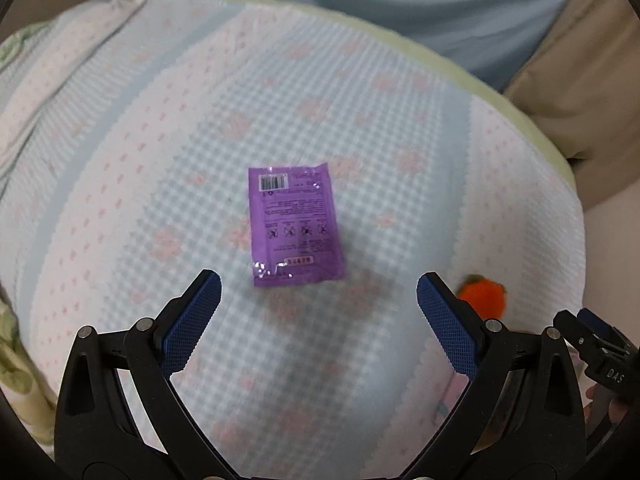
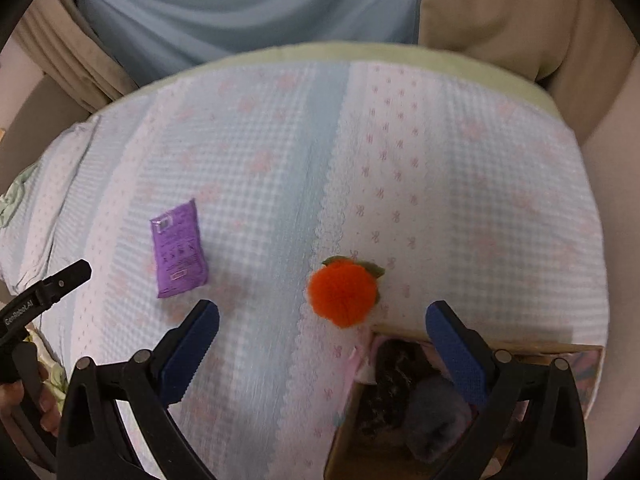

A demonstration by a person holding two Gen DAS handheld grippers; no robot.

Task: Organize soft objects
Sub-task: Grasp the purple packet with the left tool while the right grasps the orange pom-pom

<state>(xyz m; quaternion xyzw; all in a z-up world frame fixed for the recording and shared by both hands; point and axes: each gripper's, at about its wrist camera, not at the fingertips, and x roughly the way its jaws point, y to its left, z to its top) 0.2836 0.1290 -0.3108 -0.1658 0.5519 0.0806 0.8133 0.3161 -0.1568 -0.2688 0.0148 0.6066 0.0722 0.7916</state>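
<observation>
A flat purple packet (image 1: pixel 294 222) lies printed side up on the checked bedspread (image 1: pixel 168 152), just ahead of my left gripper (image 1: pixel 318 294), which is open and empty. A fuzzy orange plush fruit with green leaves (image 2: pixel 343 294) rests on the bedspread (image 2: pixel 480 200), just ahead of my open, empty right gripper (image 2: pixel 322 320). The same plush fruit (image 1: pixel 482 294) peeks out beside the left gripper's right finger. The purple packet (image 2: pixel 179 249) sits to the left in the right wrist view. An open box (image 2: pixel 416 396) holding dark and grey soft items lies under the right gripper's right finger.
Light blue and beige curtains (image 2: pixel 240 8) hang behind the bed. The bed's green edge (image 2: pixel 360 54) runs along the far side. The other gripper's black body (image 2: pixel 36 304) and a hand (image 2: pixel 24 400) show at the left, and the right gripper's body (image 1: pixel 600 352) at the right.
</observation>
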